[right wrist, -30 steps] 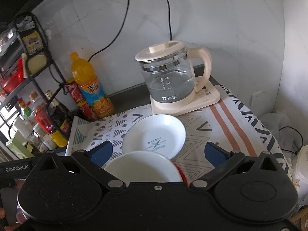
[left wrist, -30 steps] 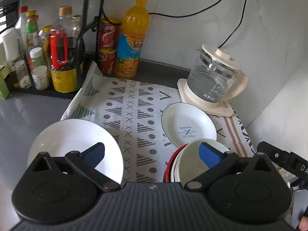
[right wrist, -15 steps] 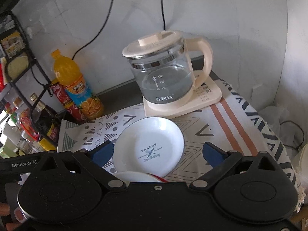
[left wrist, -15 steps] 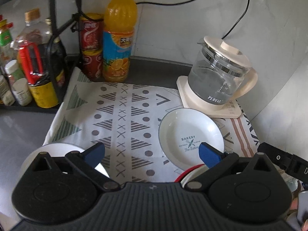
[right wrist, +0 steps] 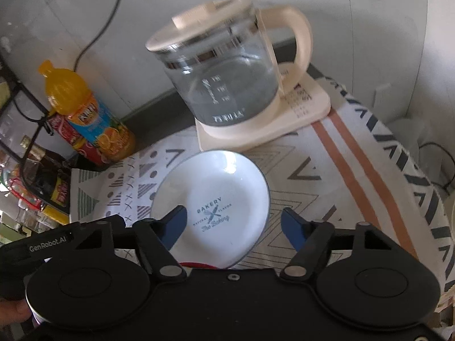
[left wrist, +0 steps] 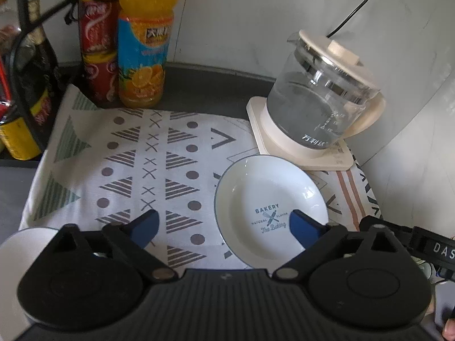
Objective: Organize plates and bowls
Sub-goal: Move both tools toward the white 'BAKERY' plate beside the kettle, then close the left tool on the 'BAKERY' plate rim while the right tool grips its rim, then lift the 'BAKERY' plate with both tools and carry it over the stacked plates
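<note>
A white "BAKERY" plate [left wrist: 270, 204] with a thin blue rim lies on the patterned cloth [left wrist: 159, 164], in front of the kettle. It also shows in the right wrist view [right wrist: 213, 196]. My left gripper [left wrist: 224, 227] is open and empty, its right blue pad over the plate's near edge. My right gripper [right wrist: 233, 226] is open and empty, straddling the plate's near part. A plain white plate [left wrist: 22, 236] peeks out at the lower left, mostly hidden by the left gripper. A sliver of a red dish rim [right wrist: 196, 264] shows under the right gripper.
A glass kettle [left wrist: 321, 108] on a cream base stands at the back right against the wall. An orange juice bottle [left wrist: 143, 42] and red cans [left wrist: 98, 48] stand at the back left beside a black wire rack [left wrist: 25, 65] of bottles. The cloth's right edge [right wrist: 421, 187] drops off the counter.
Both grippers have moved forward toward the BAKERY plate. The stacked red and white dishes and the plain white plate have slid nearly out of view beneath them. Both stay open.
</note>
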